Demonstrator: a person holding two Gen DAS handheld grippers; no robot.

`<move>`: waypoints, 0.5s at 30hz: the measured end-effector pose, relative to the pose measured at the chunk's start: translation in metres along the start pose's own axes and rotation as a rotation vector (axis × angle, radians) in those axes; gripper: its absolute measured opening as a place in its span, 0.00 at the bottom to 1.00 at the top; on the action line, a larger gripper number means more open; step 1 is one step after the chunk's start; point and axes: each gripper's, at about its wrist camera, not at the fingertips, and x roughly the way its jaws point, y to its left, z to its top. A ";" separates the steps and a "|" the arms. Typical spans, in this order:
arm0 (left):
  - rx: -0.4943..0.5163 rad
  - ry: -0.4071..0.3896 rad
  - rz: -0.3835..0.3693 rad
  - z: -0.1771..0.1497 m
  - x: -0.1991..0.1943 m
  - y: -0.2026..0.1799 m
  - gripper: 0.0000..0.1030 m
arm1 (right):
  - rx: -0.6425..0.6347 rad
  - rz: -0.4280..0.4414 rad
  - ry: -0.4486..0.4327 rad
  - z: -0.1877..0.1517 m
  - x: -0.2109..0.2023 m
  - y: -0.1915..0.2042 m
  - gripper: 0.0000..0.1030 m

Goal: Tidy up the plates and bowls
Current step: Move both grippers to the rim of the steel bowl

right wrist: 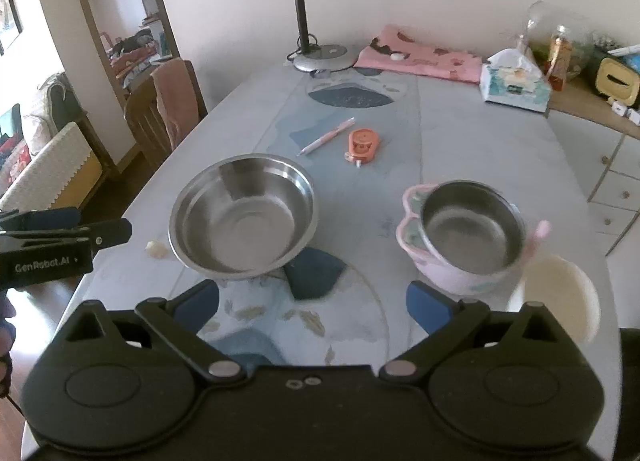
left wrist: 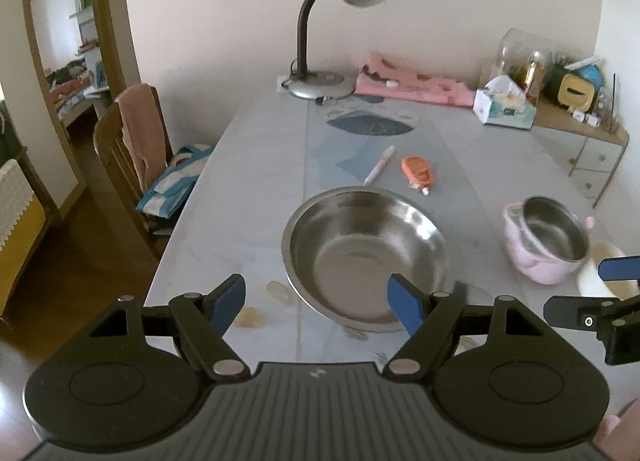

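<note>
Both claws hang over the near end of the table [right wrist: 460,129]. The left gripper [left wrist: 316,301] gapes wide with nothing between its jaws, and the right gripper [right wrist: 316,303] is just as wide and empty. Just ahead, the big steel bowl [right wrist: 242,217] sits upright, mouth up, round with no long axis. To its right, a small steel bowl [right wrist: 472,227] nests tilted in a pink bowl [right wrist: 440,269], beside a blurred cream plate [right wrist: 560,293]. Beyond lie a pen [right wrist: 328,136] angled away and an orange gadget [right wrist: 362,143], then the lamp [right wrist: 320,57].
</note>
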 end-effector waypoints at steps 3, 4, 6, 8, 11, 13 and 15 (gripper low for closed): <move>0.014 0.017 0.010 0.006 0.021 0.007 0.75 | 0.000 -0.010 0.014 0.007 0.020 0.006 0.95; 0.022 0.020 0.016 0.008 0.027 0.009 0.75 | -0.001 -0.016 0.019 0.009 0.026 0.007 0.95; 0.031 0.029 0.023 0.011 0.040 0.012 0.75 | 0.003 -0.022 0.025 0.012 0.038 0.009 0.94; 0.031 0.042 0.023 0.015 0.052 0.015 0.75 | -0.002 -0.032 0.034 0.017 0.051 0.011 0.93; 0.043 0.061 0.041 0.019 0.070 0.016 0.75 | 0.007 -0.048 0.052 0.022 0.071 0.013 0.91; 0.048 0.077 0.047 0.021 0.083 0.017 0.75 | 0.024 -0.060 0.069 0.025 0.084 0.012 0.88; 0.047 0.090 0.052 0.024 0.095 0.016 0.75 | 0.042 -0.068 0.089 0.026 0.096 0.010 0.86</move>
